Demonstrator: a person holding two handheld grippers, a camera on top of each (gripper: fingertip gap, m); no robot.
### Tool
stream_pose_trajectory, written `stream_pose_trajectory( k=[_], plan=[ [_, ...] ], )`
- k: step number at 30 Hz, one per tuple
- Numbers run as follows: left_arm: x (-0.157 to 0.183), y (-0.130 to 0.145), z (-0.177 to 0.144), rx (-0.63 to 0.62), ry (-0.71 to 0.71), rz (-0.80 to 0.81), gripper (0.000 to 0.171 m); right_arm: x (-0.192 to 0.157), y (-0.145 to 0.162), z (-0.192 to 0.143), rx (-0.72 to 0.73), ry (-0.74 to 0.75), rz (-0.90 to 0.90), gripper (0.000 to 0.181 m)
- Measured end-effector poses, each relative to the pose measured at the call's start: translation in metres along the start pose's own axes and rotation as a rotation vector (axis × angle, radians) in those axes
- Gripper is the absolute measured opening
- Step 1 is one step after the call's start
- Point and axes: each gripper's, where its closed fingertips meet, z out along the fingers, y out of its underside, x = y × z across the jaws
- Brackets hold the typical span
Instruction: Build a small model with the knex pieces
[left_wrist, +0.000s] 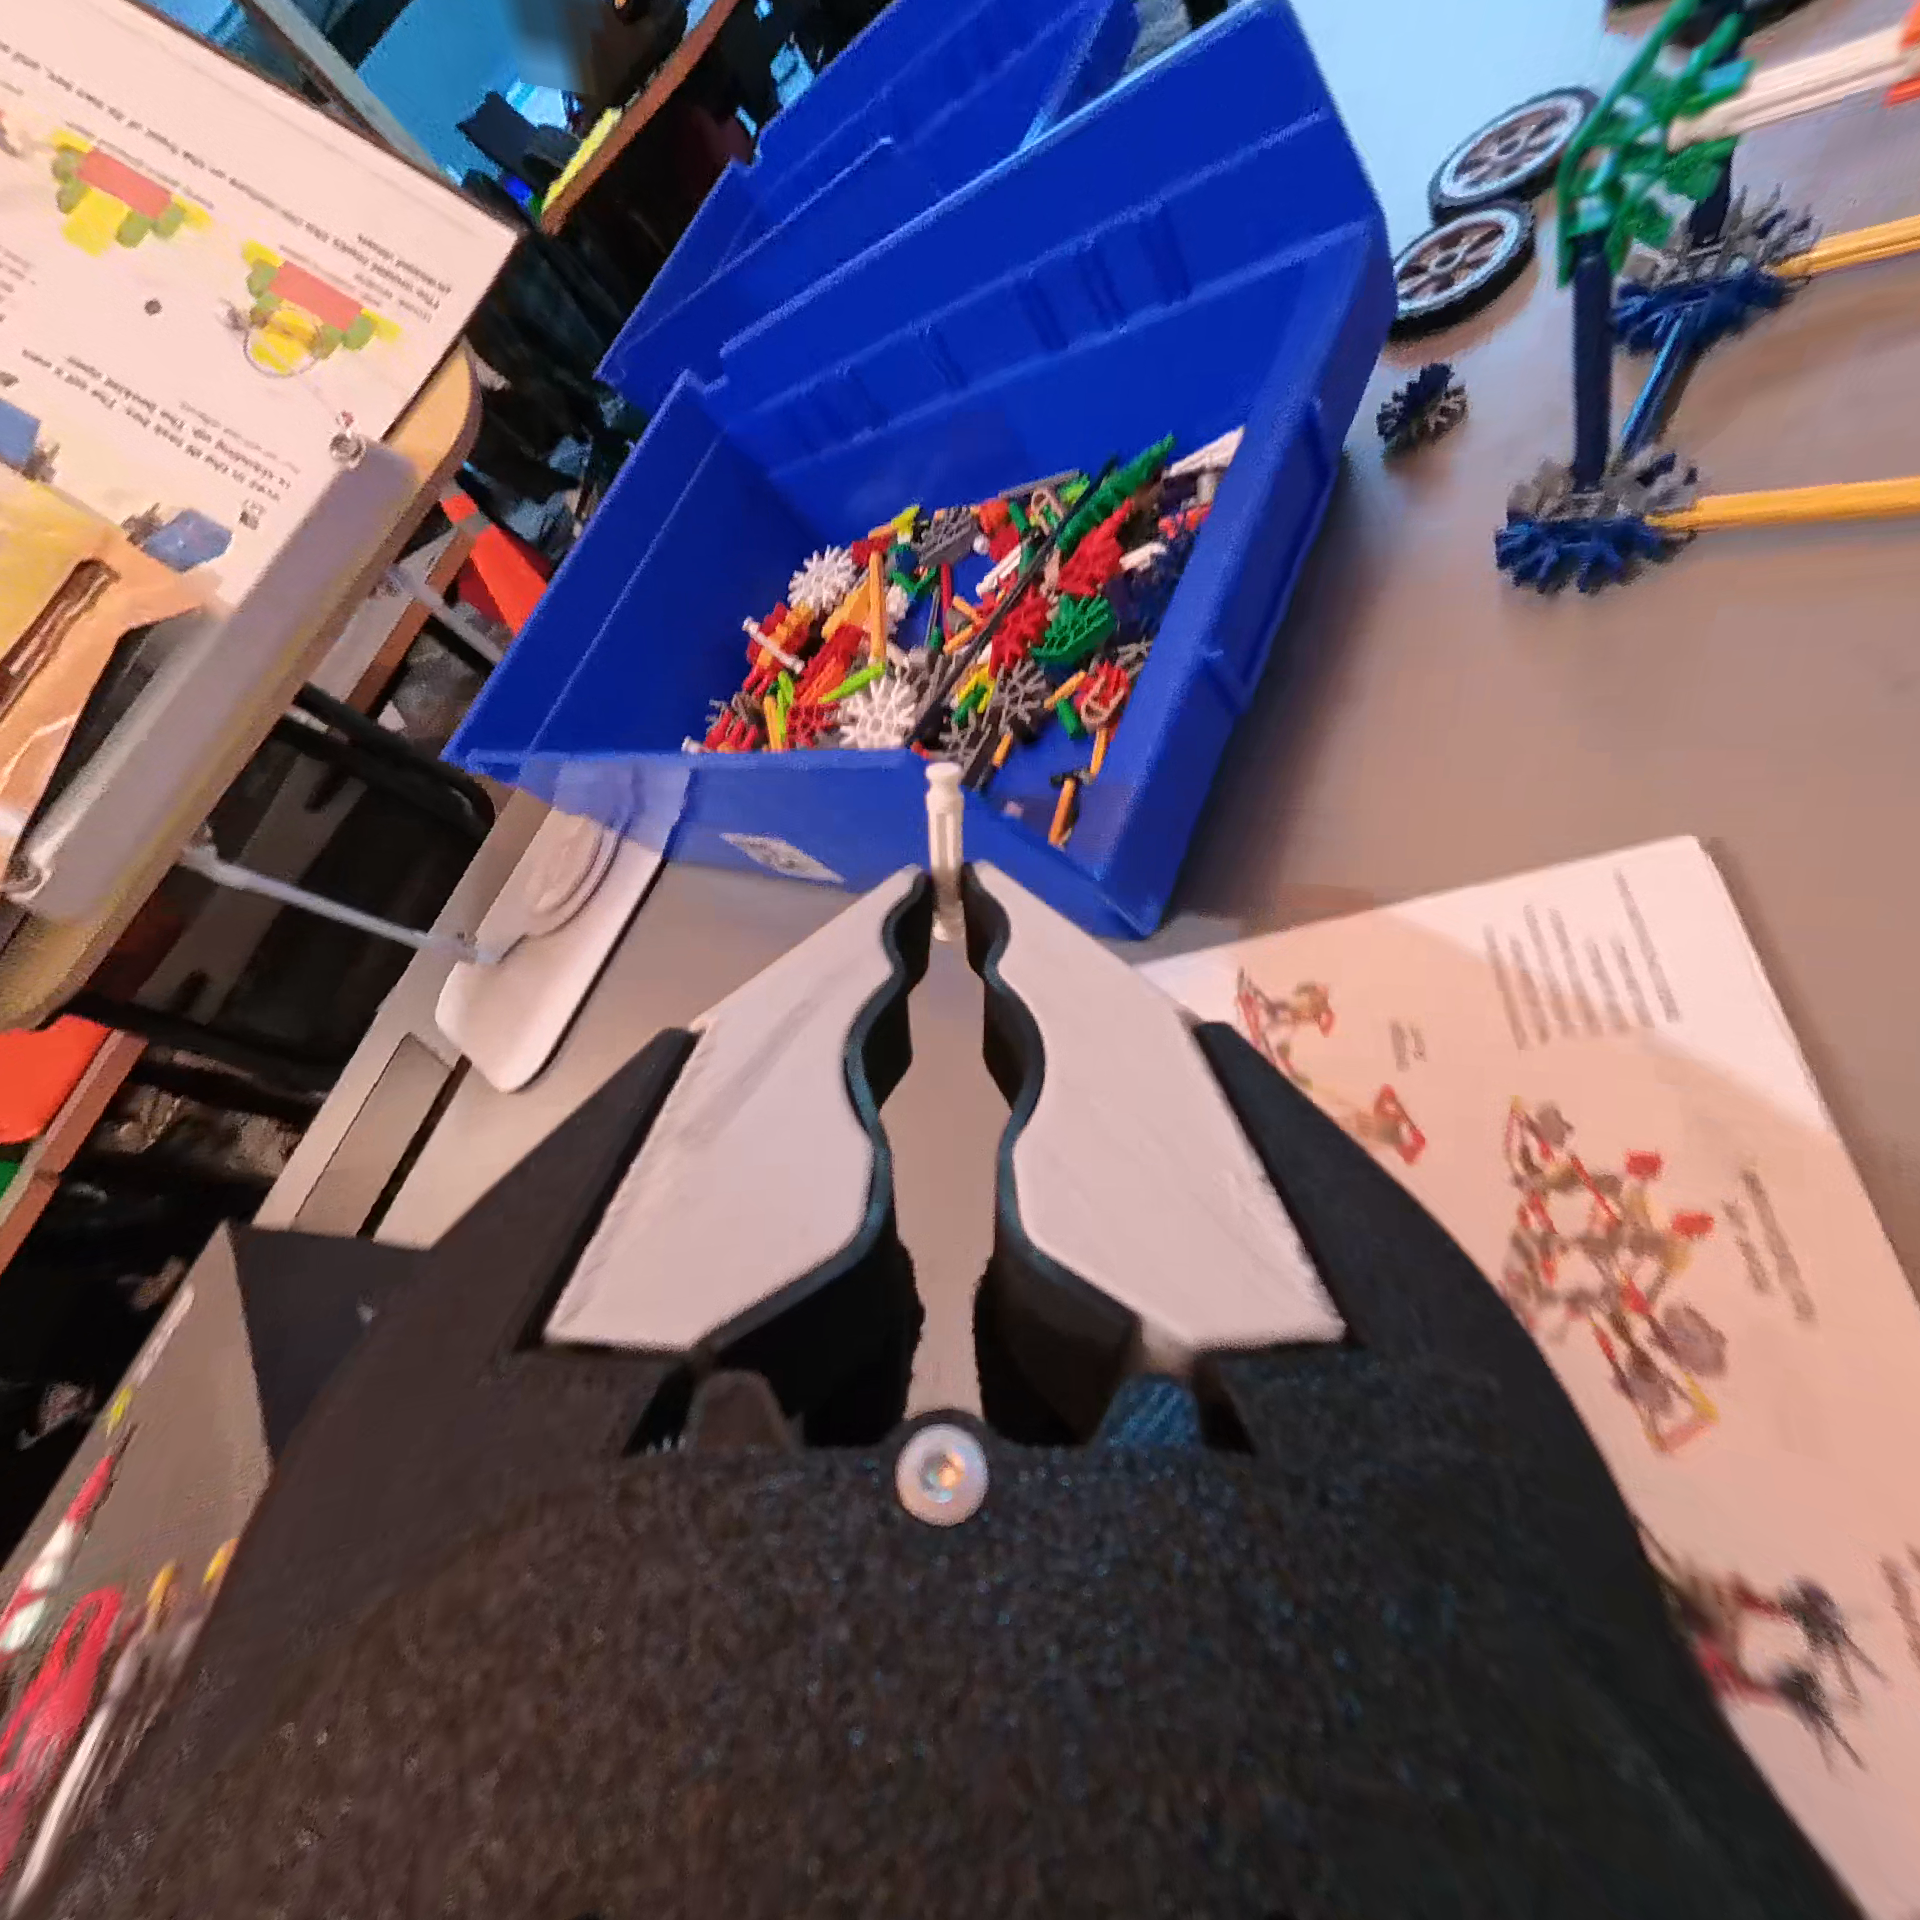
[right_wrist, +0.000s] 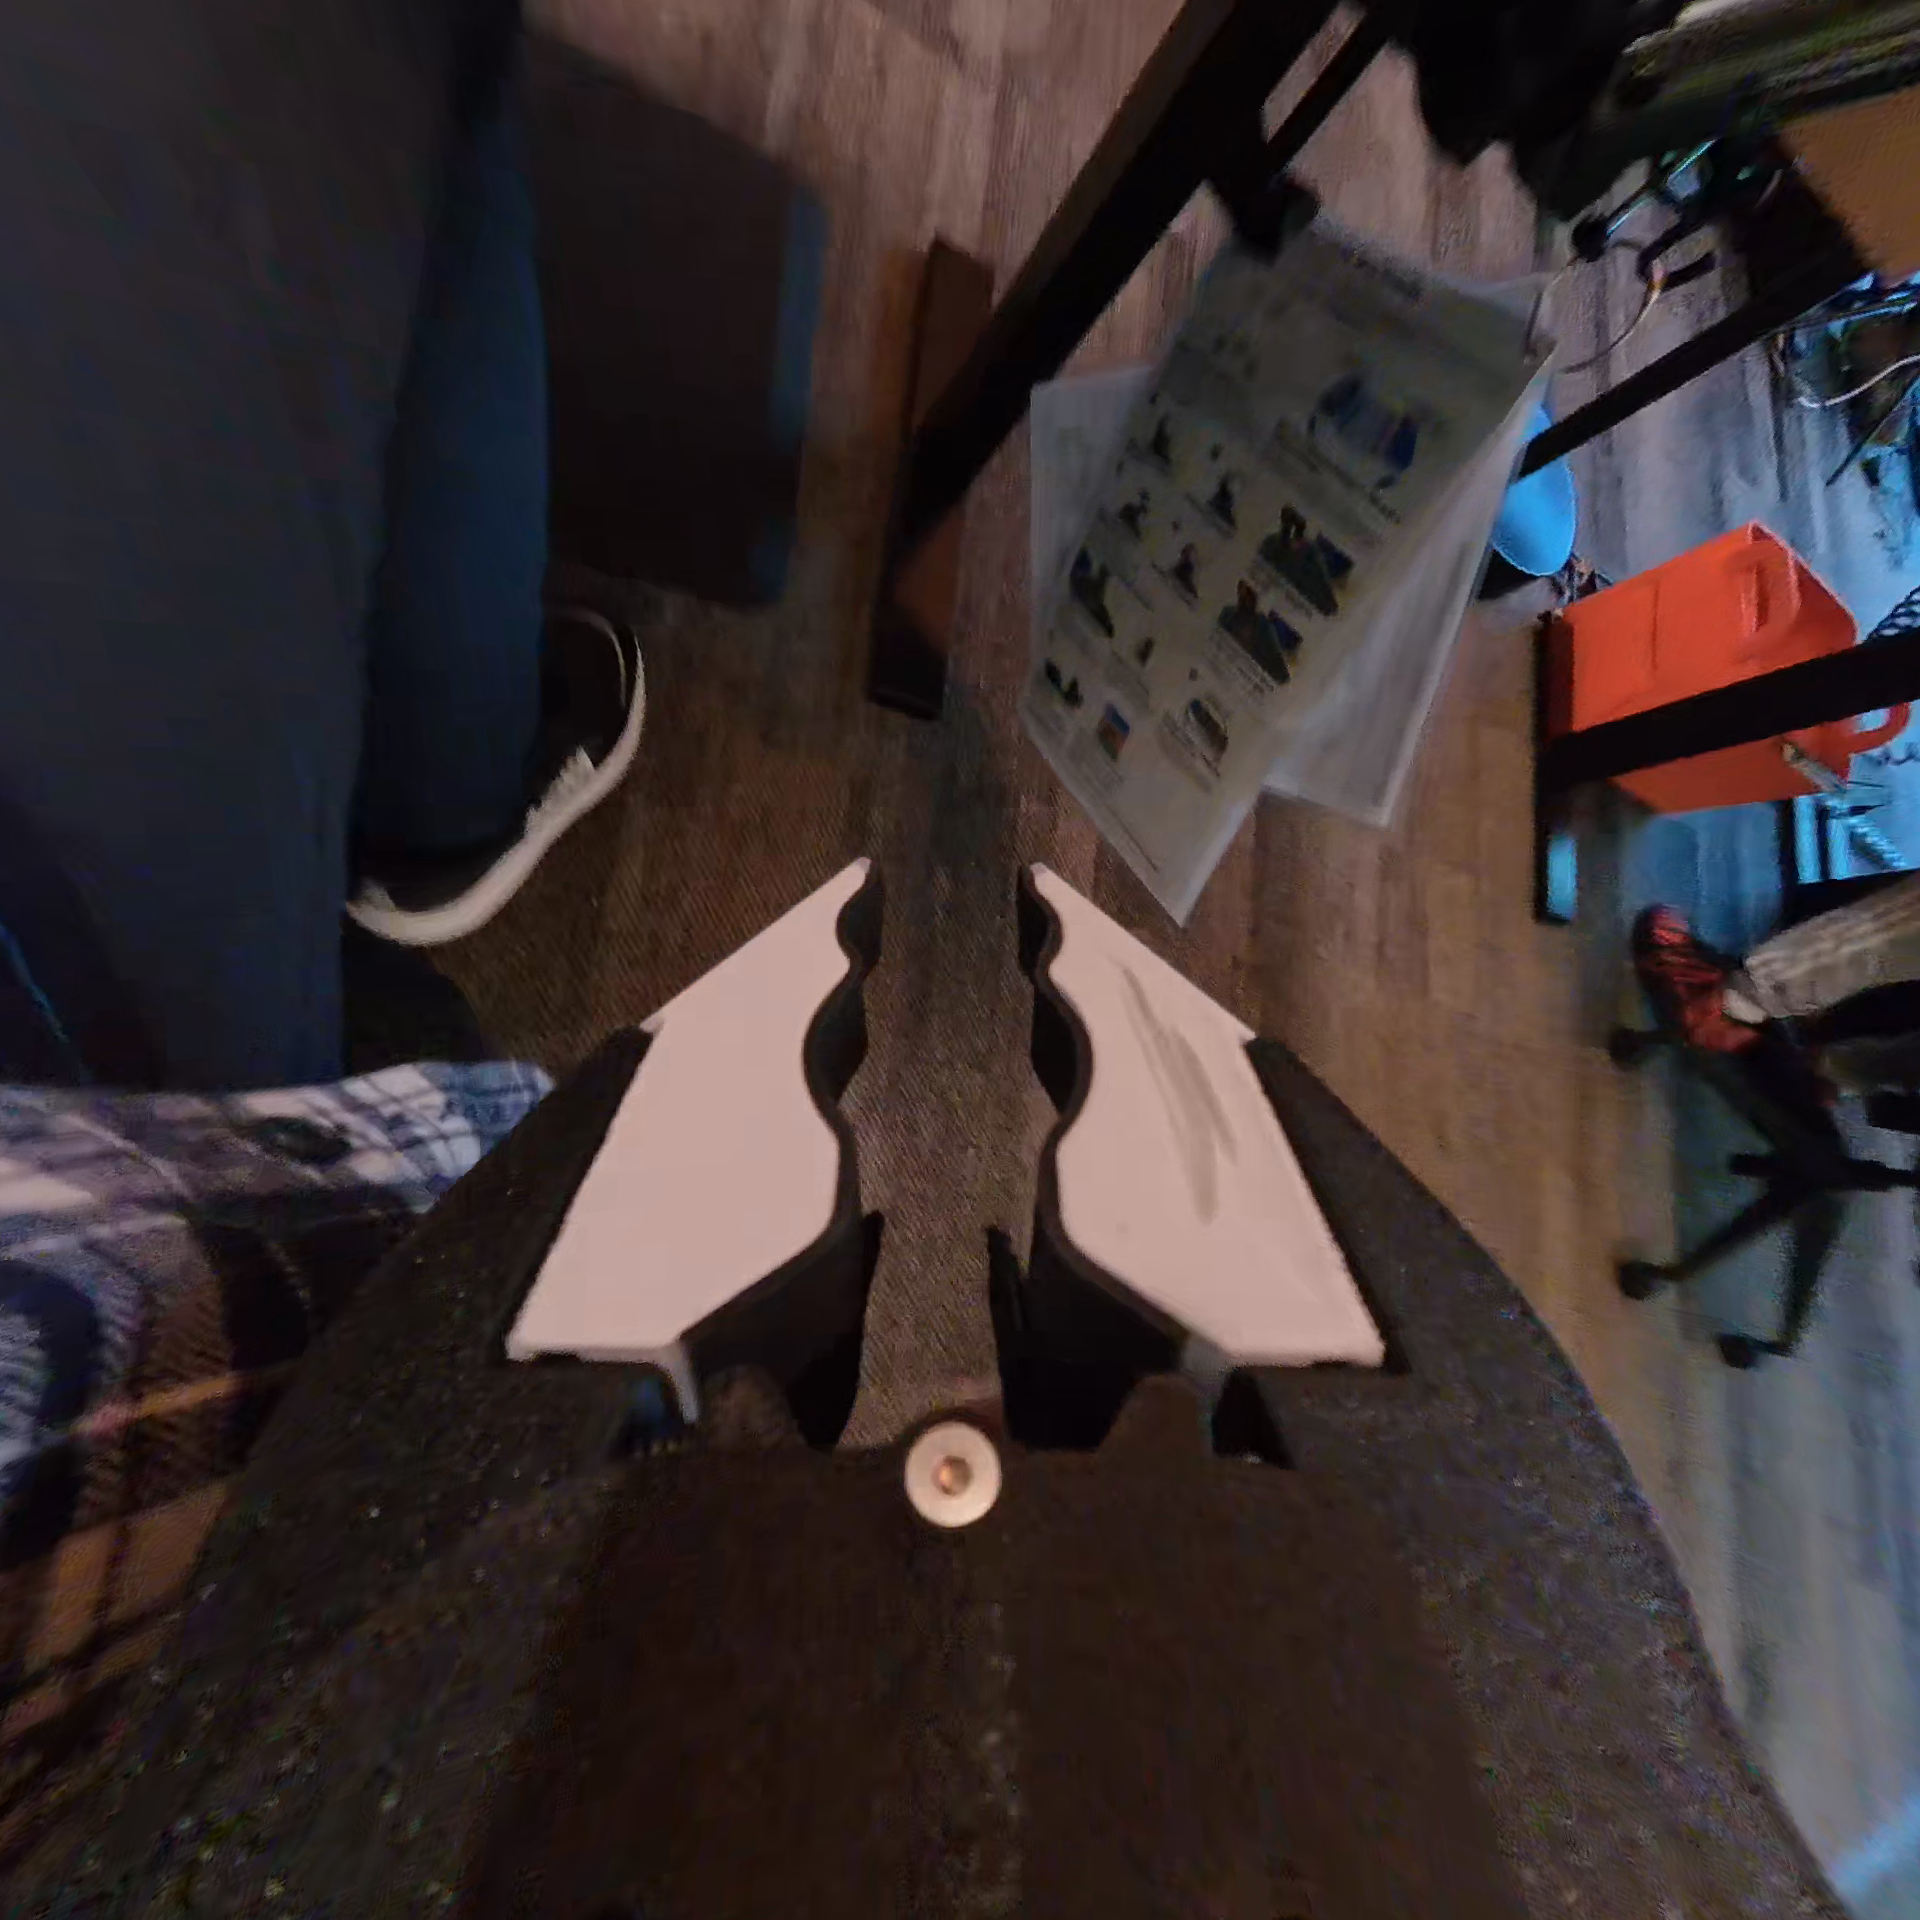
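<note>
My left gripper (left_wrist: 943, 891) is shut on a short white rod (left_wrist: 942, 816), which sticks up out of its tips. It hovers just in front of a blue bin (left_wrist: 914, 826) holding several coloured construction-toy rods and connectors (left_wrist: 966, 613). My right gripper (right_wrist: 948, 883) is open and empty. It points down at a carpeted floor (right_wrist: 940, 1039), away from the table, near a person's dark trouser leg and a black shoe with a white sole (right_wrist: 530, 800).
An open instruction booklet (left_wrist: 1538, 1143) lies on the grey table right of the left gripper. A partly built rod model with wheels (left_wrist: 1621, 260) stands at the far right. More blue bins (left_wrist: 935, 187) stand behind. The right wrist view shows plastic-sleeved sheets (right_wrist: 1268, 540), an orange box (right_wrist: 1694, 665) and a chair base (right_wrist: 1766, 1195). Some 55 centimeters of space lies between my two pairs of fingers.
</note>
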Motion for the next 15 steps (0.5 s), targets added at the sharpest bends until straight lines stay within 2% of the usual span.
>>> stream_pose_trajectory(
  k=[3,7,9,12,15],
  plan=[
    [0.002,-0.003,0.015,0.048,-0.043,0.031,0.003,-0.005,0.022,0.01,-0.097,0.001,-0.05,0.022],
    [0.008,-0.008,0.013,0.095,-0.062,0.021,0.003,-0.002,0.062,0.027,-0.294,-0.042,0.066,0.023],
    [-0.01,-0.018,0.004,0.162,-0.14,0.018,0.002,-0.011,0.076,0.033,-0.365,-0.085,0.057,0.022],
    [-0.025,0.006,0.011,0.128,-0.147,-0.122,0.003,-0.013,0.094,0.033,-0.47,-0.125,0.056,0.022],
    [-0.028,0.013,0.015,0.128,-0.128,-0.185,0.003,-0.012,0.105,0.026,-0.508,-0.143,0.077,0.015]
  ],
)
